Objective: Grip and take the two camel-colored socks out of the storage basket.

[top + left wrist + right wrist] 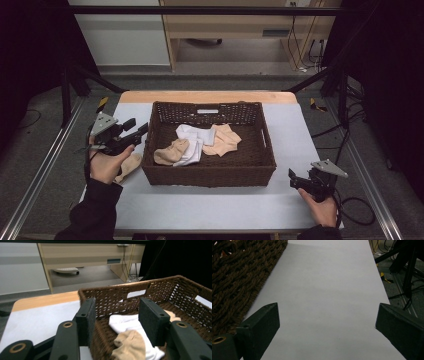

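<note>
A brown wicker basket (pixel 210 176) stands mid-table and holds a beige sock (pixel 170 152), a white sock (pixel 192 140) and a peach sock (pixel 226 140). Another beige sock (pixel 131 165) lies on the table left of the basket, beside the person's left hand. My left gripper (pixel 142 131) hovers at the basket's left rim, open, nothing between its pads. In the left gripper view, the left gripper (pixel 117 307) looks into the basket (pixel 162 287) over the white sock (pixel 125 321) and the beige sock (pixel 130 345). My right gripper (pixel 292 178) rests open near the basket's front right corner.
The white table cover (pixel 210 205) has free room in front of and right of the basket. In the right gripper view, the right gripper (pixel 327 315) stands wide over bare cover (pixel 324 277), basket wall (pixel 237 277) at left. Metal rails and cables flank the table.
</note>
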A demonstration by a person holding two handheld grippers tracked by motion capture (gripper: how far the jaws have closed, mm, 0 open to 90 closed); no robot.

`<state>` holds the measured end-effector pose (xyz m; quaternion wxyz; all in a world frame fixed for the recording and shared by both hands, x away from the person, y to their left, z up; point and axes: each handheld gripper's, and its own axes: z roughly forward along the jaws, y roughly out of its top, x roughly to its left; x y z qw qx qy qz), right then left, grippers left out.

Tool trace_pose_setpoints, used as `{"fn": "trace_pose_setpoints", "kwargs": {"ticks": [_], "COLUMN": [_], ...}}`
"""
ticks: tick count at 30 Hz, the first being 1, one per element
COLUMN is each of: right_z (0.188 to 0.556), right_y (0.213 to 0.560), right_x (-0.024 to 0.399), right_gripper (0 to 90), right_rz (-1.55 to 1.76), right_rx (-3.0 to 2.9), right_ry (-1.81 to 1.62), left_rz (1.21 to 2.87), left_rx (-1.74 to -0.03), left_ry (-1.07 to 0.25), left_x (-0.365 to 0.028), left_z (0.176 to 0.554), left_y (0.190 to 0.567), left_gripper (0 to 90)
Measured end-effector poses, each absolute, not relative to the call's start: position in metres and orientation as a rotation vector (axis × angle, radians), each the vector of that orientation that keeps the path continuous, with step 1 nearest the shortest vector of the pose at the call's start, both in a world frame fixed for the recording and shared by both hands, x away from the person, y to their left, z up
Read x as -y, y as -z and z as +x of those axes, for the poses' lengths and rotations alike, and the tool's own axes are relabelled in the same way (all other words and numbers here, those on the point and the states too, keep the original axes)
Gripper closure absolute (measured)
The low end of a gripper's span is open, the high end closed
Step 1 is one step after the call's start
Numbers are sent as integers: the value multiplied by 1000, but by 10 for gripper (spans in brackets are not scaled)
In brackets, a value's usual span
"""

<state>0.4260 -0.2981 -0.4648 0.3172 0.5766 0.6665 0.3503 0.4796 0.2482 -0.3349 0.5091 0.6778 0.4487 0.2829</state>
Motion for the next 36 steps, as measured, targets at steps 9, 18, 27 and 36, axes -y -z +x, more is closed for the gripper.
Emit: {"fn": "trace_pose_setpoints", "kwargs": {"ticks": [9, 18, 27, 36], "right_z": [426, 427, 427, 427], "right_y": [465, 465, 465, 466], "right_x": [299, 299, 298, 298], "right_gripper": [55, 55, 55, 55], "right_rz": [1520, 1515, 1523, 1523], "right_rx": [-1754, -1760, -1760, -1764], "right_ry": [-926, -924, -927, -926], "left_rz": [1686, 1778, 1902, 2012], "left_rx": [-1043, -1084, -1095, -1129], "left_ry": [-709, -694, -670, -618], "left_x": [-205, -184, -162, -152], "left_z": [504, 530, 543, 552], "left_y": [332, 356, 383, 410], "left_gripper": [450, 453, 449, 408]}}
